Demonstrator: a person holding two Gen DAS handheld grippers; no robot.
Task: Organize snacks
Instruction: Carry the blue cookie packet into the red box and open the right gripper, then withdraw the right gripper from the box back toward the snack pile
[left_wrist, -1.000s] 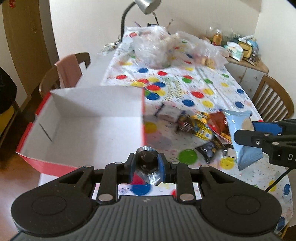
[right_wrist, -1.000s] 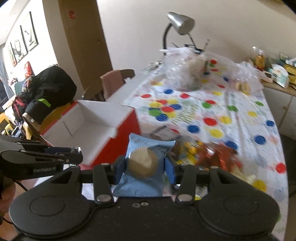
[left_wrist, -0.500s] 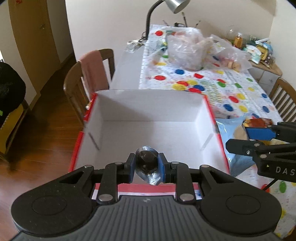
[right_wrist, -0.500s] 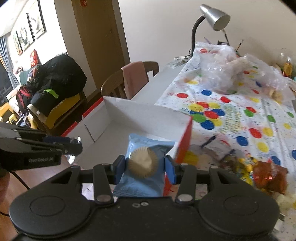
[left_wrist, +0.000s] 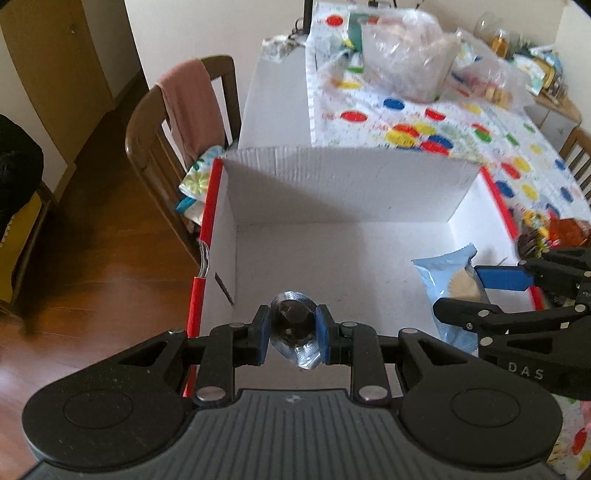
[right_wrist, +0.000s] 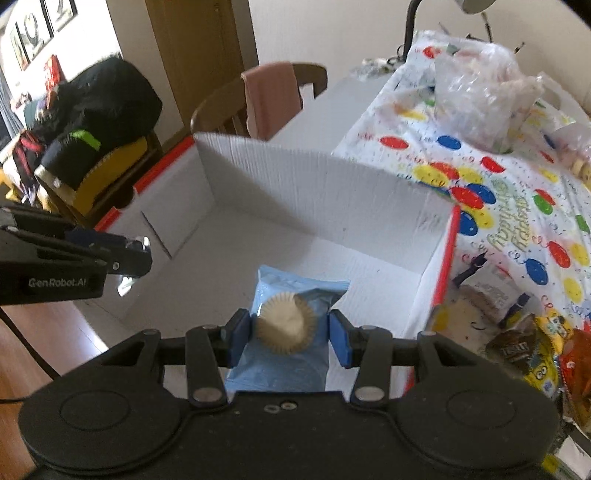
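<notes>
A white cardboard box with red outer sides (left_wrist: 332, 177) (right_wrist: 317, 177) stands at the table's near left corner, its floor bare. My left gripper (left_wrist: 291, 328) is shut on a small silver foil-wrapped snack (left_wrist: 295, 332), held over the box's near edge. My right gripper (right_wrist: 291, 330) is shut on a light blue cupcake packet (right_wrist: 291, 325) (left_wrist: 450, 280), which hangs over the box's right half. In the right wrist view the left gripper (right_wrist: 136, 254) enters from the left above the box. A pile of loose snack packets (right_wrist: 532, 343) lies on the table right of the box.
A spotted tablecloth (right_wrist: 517, 192) covers the table, with clear plastic bags (left_wrist: 402, 70) and a lamp stem at the far end. A wooden chair with a pink cloth (left_wrist: 188, 110) stands left of the table. A black bag (right_wrist: 99, 110) rests on another chair.
Both grippers have moved left and forward from above the snack pile to above the open box, each still holding its snack. The box now fills both views.
</notes>
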